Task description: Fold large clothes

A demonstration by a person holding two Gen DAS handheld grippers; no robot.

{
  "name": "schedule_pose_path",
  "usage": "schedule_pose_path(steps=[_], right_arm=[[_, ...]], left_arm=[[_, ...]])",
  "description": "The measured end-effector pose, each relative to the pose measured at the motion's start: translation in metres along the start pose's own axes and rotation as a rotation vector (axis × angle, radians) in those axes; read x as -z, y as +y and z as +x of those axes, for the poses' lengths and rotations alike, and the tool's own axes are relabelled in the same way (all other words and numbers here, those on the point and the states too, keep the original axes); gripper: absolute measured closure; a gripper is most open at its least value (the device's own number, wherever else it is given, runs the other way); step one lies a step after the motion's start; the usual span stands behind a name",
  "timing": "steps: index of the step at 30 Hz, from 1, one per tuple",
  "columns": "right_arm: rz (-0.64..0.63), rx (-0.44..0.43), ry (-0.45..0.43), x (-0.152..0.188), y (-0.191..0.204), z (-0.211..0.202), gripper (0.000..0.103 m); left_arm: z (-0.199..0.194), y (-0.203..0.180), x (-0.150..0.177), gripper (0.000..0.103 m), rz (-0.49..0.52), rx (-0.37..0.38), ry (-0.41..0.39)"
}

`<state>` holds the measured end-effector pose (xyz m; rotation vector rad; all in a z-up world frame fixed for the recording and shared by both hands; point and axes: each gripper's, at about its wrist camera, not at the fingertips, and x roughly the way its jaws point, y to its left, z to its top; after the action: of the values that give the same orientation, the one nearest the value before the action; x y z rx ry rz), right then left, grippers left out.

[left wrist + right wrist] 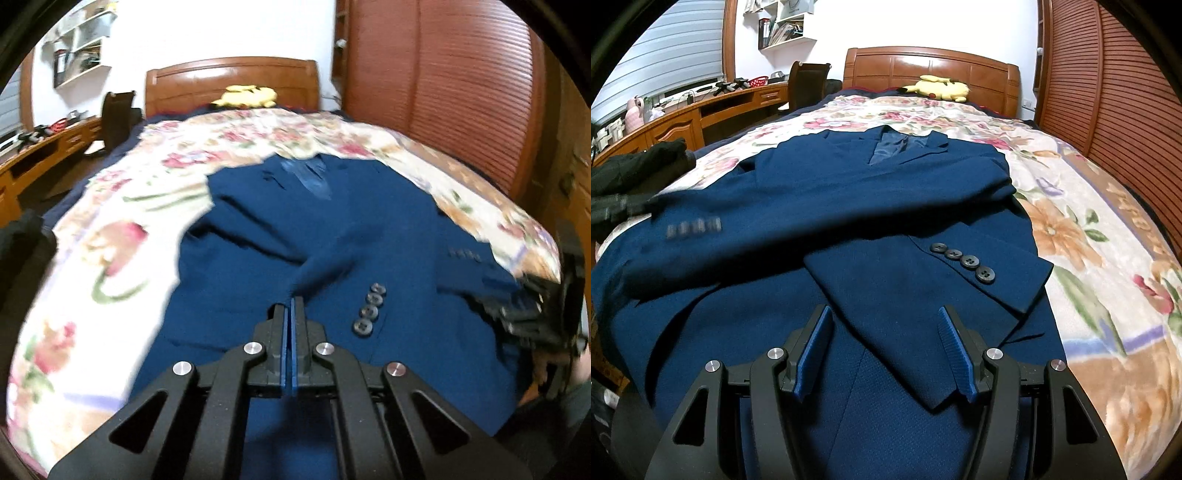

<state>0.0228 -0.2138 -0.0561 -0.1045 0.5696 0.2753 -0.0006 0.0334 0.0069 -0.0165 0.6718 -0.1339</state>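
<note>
A dark blue suit jacket (886,192) lies face up on the flowered bedspread (1071,229), collar toward the headboard. Both sleeves are laid across its front. My left gripper (293,301) is shut on the cuff of one sleeve (332,273), just beside that cuff's row of dark buttons (369,306), and the cloth rises in a ridge to the pads. My right gripper (884,332) stands open just above the jacket's lower front. The other sleeve (923,288), with its own buttons (960,262), lies below the gap between the jaws and touches neither pad.
A yellow plush toy (936,88) lies by the wooden headboard (931,62). A slatted wooden wardrobe (1108,110) runs along the right of the bed. On the left are a long wooden desk (701,114), a chair (807,85) and a black garment (635,162).
</note>
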Motion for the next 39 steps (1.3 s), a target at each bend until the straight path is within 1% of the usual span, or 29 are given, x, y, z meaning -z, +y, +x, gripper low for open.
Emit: schedule_pose_path(steps=[3,5,8,10,11,13,14,20,23,26,29,32,36,39], right_arm=[[-0.002,0.003,-0.001,0.0,0.001,0.0,0.042],[-0.003,0.003,0.0,0.0,0.001,0.0,0.042],[-0.006,0.005,-0.001,0.0,0.001,0.0,0.042],[-0.009,0.006,-0.002,0.0,0.002,-0.001,0.042],[-0.01,0.002,-0.004,-0.001,0.001,-0.002,0.042],[-0.011,-0.004,-0.009,-0.003,0.002,-0.004,0.042],[-0.013,-0.006,-0.011,-0.004,0.001,-0.006,0.042],[-0.01,-0.013,-0.042,-0.013,-0.006,-0.031,0.042],[-0.043,0.002,-0.054,-0.013,-0.01,-0.047,0.042],[-0.067,0.032,-0.048,-0.011,-0.018,-0.061,0.042],[-0.055,0.034,-0.042,-0.008,-0.031,-0.074,0.042],[-0.053,0.059,-0.027,-0.002,-0.038,-0.081,0.042],[-0.052,0.082,0.007,0.008,-0.041,-0.08,0.042],[-0.043,0.078,0.035,0.018,-0.044,-0.077,0.042]], left_arm=[[0.002,0.013,-0.008,0.101,-0.002,-0.025,0.005],[0.001,0.02,-0.008,0.1,-0.016,-0.02,0.016],[-0.007,0.028,-0.003,0.09,-0.023,-0.059,-0.004],[-0.014,0.035,0.003,0.06,-0.031,-0.047,-0.021],[-0.018,0.038,0.005,0.054,-0.034,-0.046,-0.027],[-0.025,0.045,0.012,0.028,-0.03,-0.049,-0.036],[-0.028,0.048,0.015,0.024,-0.029,-0.05,-0.042],[-0.039,0.068,0.034,0.024,-0.039,-0.076,-0.036],[-0.044,0.074,0.043,0.024,-0.038,-0.093,-0.036],[-0.047,0.077,0.053,0.024,-0.038,-0.095,-0.042],[-0.048,0.081,0.062,0.024,-0.044,-0.09,-0.039],[-0.048,0.084,0.07,0.024,-0.047,-0.093,-0.031],[-0.046,0.09,0.079,0.024,-0.053,-0.099,-0.018],[-0.046,0.095,0.091,0.024,-0.056,-0.1,-0.004]])
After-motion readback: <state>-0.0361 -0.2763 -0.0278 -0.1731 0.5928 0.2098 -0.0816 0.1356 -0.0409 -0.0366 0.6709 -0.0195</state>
